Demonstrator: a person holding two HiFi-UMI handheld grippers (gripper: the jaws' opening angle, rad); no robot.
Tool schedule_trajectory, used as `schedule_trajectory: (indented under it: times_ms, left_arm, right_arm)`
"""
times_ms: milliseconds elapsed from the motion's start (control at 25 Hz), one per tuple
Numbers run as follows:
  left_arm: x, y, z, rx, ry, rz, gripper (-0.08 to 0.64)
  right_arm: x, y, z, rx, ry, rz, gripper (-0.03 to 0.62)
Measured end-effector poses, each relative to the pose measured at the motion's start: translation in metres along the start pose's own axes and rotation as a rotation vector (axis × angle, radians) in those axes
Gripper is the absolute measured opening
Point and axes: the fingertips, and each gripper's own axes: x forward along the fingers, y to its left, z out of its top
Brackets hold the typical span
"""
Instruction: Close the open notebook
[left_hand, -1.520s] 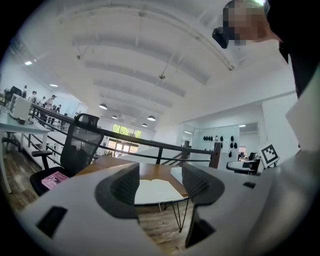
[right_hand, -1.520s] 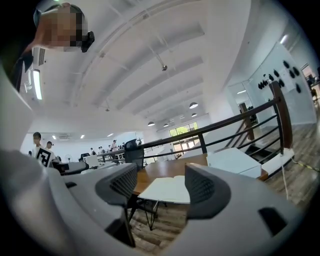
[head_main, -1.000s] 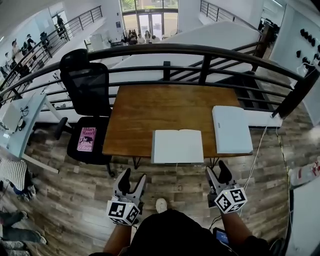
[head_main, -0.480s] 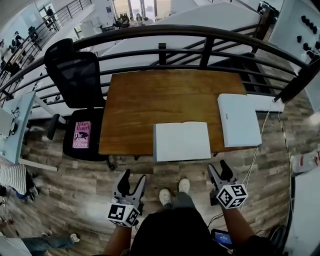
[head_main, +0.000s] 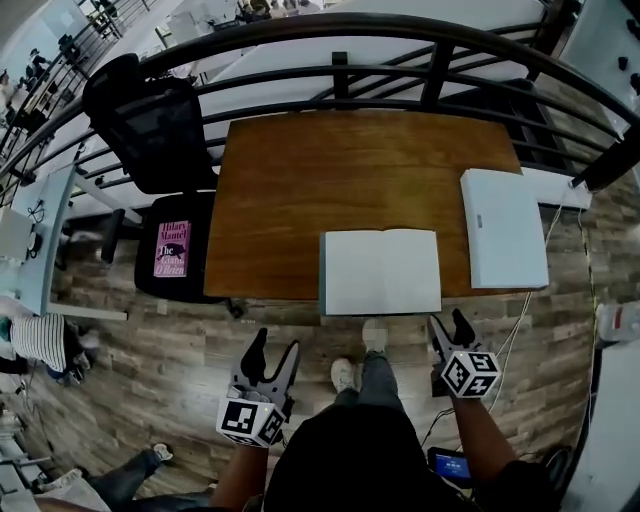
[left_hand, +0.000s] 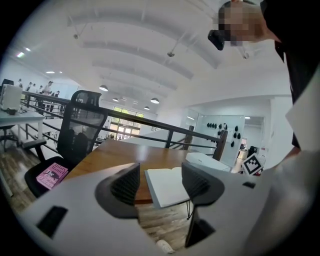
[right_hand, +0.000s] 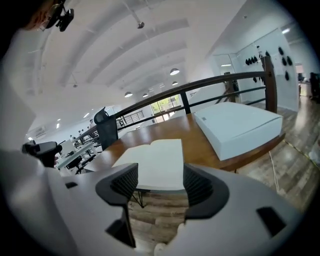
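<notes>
An open notebook (head_main: 381, 271) with blank white pages lies flat at the near edge of the wooden table (head_main: 340, 170), overhanging it slightly. It shows ahead between the jaws in the left gripper view (left_hand: 167, 185) and in the right gripper view (right_hand: 155, 162). My left gripper (head_main: 272, 356) is held low in front of the table, left of the notebook, open and empty. My right gripper (head_main: 450, 327) hangs just below the notebook's right corner, open and empty, not touching it.
A white flat box (head_main: 503, 228) lies on the table's right side. A black office chair (head_main: 150, 130) stands left of the table with a pink book (head_main: 172, 249) on its seat. A dark railing (head_main: 400, 50) runs behind the table. My feet (head_main: 358, 360) stand on wood flooring.
The head camera has tilted down and come closer, so table and notebook sit larger and nearer. Both grippers have dropped lower; the right one now sits nearer the notebook's right corner.
</notes>
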Motion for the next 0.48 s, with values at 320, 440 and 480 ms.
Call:
schedule_trajectory:
  times_ms: [320,440,480]
  left_arm:
    - [0.004,0.007,-0.008,-0.012,0.041,0.062,0.268]
    - [0.006,0.006,-0.014,-0.015,0.062,0.075,0.268]
    - [0.007,0.005,-0.016,-0.019,0.066,0.078,0.268]
  right_arm:
    - [0.038,-0.033,-0.028,0.075,0.082,-0.023,0.279]
    - [0.048,-0.037,-0.035,0.058,0.109,-0.021,0.279]
    - [0.051,-0.039,-0.037,0.067,0.115,-0.02,0.276]
